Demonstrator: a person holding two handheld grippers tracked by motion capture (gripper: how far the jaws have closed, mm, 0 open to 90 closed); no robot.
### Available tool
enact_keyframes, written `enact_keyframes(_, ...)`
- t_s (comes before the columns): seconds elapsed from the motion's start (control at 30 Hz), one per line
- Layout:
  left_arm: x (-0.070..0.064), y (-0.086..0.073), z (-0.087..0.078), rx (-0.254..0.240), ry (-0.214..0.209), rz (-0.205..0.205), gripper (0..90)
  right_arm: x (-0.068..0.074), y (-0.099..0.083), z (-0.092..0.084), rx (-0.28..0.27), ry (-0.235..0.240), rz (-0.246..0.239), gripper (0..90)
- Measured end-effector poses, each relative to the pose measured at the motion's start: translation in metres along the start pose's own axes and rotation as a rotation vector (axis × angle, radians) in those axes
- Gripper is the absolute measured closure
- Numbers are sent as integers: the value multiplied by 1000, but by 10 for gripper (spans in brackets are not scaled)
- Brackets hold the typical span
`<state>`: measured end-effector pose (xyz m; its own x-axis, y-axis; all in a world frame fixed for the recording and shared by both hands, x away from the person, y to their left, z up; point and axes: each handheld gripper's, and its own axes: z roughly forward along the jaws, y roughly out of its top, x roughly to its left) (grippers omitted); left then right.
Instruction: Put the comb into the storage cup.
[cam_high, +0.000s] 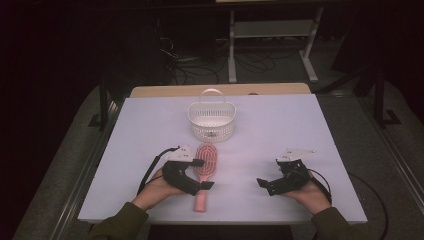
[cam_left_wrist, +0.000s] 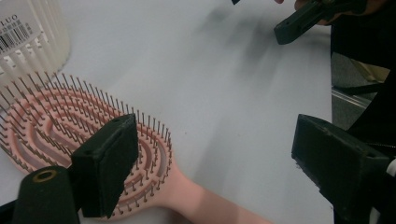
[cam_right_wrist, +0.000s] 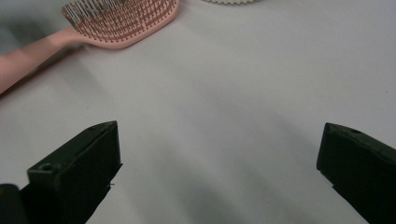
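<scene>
A pink hairbrush (cam_high: 206, 159) lies bristles up on the white table, its handle pointing toward the person. My left gripper (cam_high: 202, 174) straddles the brush where head meets handle, jaws apart and not pressing on it. In the left gripper view the brush (cam_left_wrist: 56, 121) sits under the left jaw, and the left gripper (cam_left_wrist: 219, 144) stands wide over the neck. My right gripper (cam_high: 270, 172) rests at the right, open with nothing between its jaws. In the right gripper view the gripper (cam_right_wrist: 222, 140) faces bare table, with the brush (cam_right_wrist: 121, 23) far off at the upper left.
A white slatted basket (cam_high: 211, 122) with a handle stands just beyond the brush head, and its wall (cam_left_wrist: 28, 37) shows a barcode label. The table's front edge (cam_high: 225, 220) runs close under both hands. The right gripper's jaw (cam_left_wrist: 303, 23) shows across the table.
</scene>
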<state>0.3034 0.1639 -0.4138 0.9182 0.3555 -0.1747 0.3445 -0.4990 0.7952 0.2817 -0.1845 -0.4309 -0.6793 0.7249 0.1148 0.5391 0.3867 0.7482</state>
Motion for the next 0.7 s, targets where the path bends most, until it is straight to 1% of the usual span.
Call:
enact_keyframes(0.03,0,0,0,2,-3,-1,161,0,0,0,0,0,0,0)
enact_keyframes(0.07,0,0,1,2,-4,-3,200,0,0,0,-1,-1,0,0)
enact_keyframes(0.17,-1,0,1,5,-14,1,221,0,0,0,0,0,0,0)
enact_keyframes(0.27,-2,-1,3,8,-26,0,279,0,0,0,1,1,1,0)
enact_keyframes(0.3,-3,-1,3,9,-31,-3,316,0,0,0,3,1,2,0)
enact_keyframes(0.37,-3,-1,4,12,-36,-2,332,0,0,0,4,1,2,0)
enact_keyframes(0.4,-3,-2,4,16,-36,1,373,0,0,0,4,1,3,0)
enact_keyframes(0.43,-3,-2,4,17,-40,-1,373,0,0,0,4,1,3,0)
enact_keyframes(0.47,-3,-2,4,19,-44,1,418,0,0,0,5,2,3,0)
enact_keyframes(0.5,-4,-2,5,21,-46,2,440,0,0,0,5,2,2,0)
enact_keyframes(0.53,-4,-3,5,25,-51,4,440,0,0,0,5,2,2,0)
enact_keyframes(0.6,-5,-3,6,34,-54,12,510,0,0,0,6,2,2,0)
enact_keyframes(0.63,-5,-3,6,36,-58,13,510,0,0,0,6,2,2,0)
enact_keyframes(0.7,-6,-4,7,44,-64,14,567,0,0,0,6,3,-2,0)
